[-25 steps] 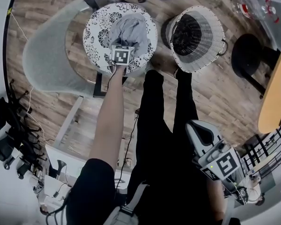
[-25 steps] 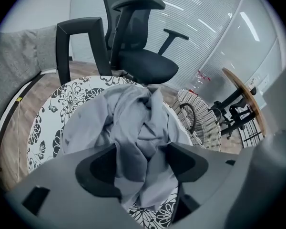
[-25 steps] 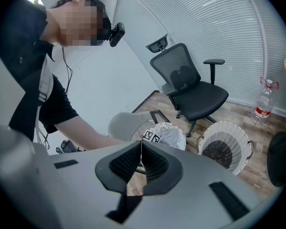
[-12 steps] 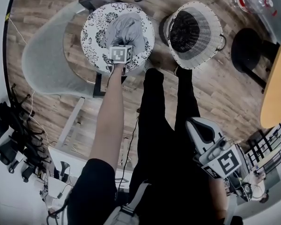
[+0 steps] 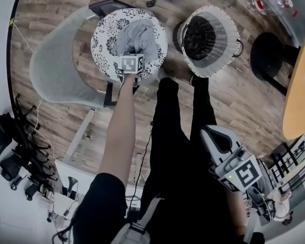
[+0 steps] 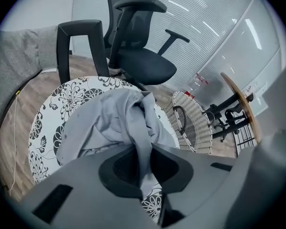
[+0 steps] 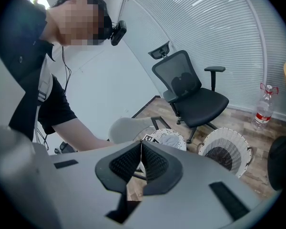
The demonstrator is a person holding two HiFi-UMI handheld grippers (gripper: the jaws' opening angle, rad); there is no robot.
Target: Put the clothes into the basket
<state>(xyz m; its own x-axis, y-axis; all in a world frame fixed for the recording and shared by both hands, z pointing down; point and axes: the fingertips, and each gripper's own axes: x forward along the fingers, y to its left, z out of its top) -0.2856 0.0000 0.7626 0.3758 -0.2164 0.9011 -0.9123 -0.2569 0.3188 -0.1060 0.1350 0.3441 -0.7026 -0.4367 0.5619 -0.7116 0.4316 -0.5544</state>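
A grey garment (image 5: pixel 137 37) lies crumpled on a round flower-patterned seat (image 5: pixel 104 39). My left gripper (image 5: pixel 134 54) points steeply down at the garment's near edge. In the left gripper view a fold of the garment (image 6: pixel 109 123) runs down between the jaws of the left gripper (image 6: pixel 143 161), which are closing and pinch it. The white wicker basket (image 5: pixel 193 60) stands on the floor just right of the seat, with a dark inside and nothing in it. My right gripper (image 5: pixel 216 139) hangs low beside the person's legs, shut with nothing in it, its tips meeting (image 7: pixel 141 149).
A grey armchair (image 5: pixel 56 65) curves round the seat's left side. A black office chair (image 6: pixel 138 61) stands behind the seat and the basket (image 6: pixel 193 128). To the right are a black round stool (image 5: pixel 269 57), a wooden tabletop (image 5: pixel 300 95) and a water bottle (image 5: pixel 269 4).
The left gripper has stayed over the garment's near edge with hardly any shift. The right gripper has kept its place by the person's legs.
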